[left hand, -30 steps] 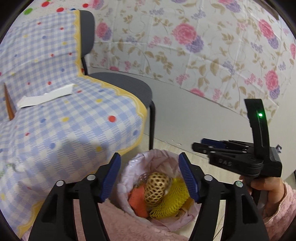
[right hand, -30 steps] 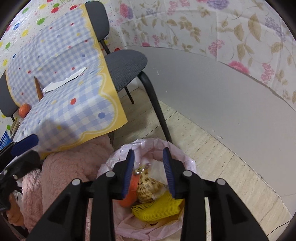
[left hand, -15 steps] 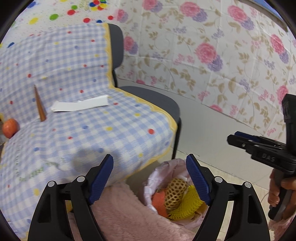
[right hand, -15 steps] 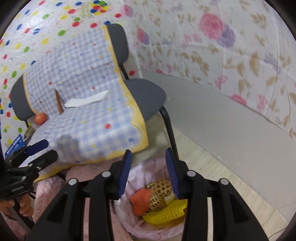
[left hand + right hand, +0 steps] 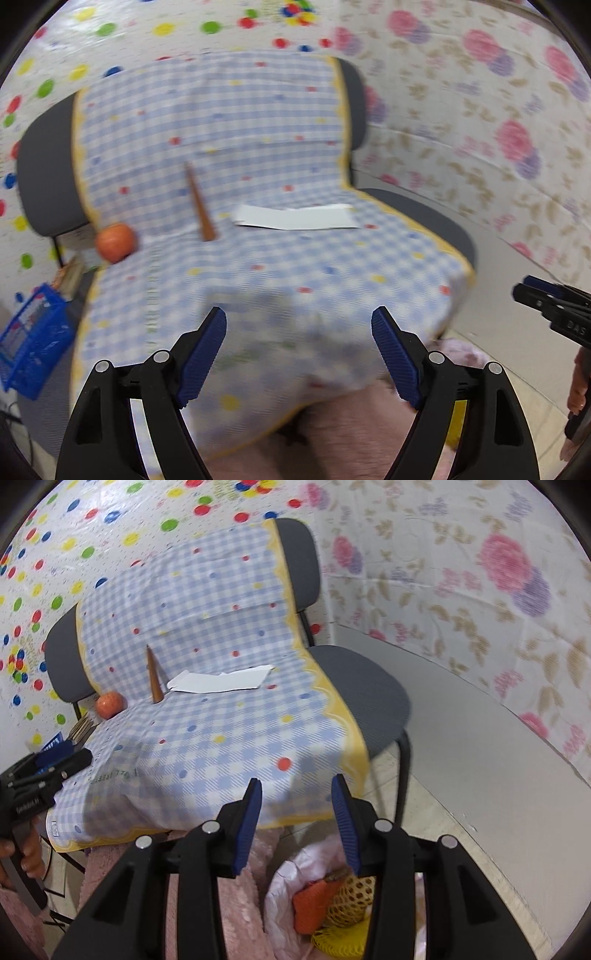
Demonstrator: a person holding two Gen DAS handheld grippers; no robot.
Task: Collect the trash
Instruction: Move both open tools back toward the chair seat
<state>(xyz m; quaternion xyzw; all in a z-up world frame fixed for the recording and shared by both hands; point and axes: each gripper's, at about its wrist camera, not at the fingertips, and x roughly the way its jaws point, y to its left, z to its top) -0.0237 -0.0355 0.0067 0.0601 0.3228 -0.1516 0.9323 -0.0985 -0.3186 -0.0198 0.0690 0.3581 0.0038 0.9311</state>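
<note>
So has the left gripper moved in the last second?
Yes. The left gripper has swung up from over the trash bag and now faces the checked cloth, jaws open.

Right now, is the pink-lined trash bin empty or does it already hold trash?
Already holding trash: the trash bin contains an orange piece and yellow foam netting. How full it is cannot be told.
</note>
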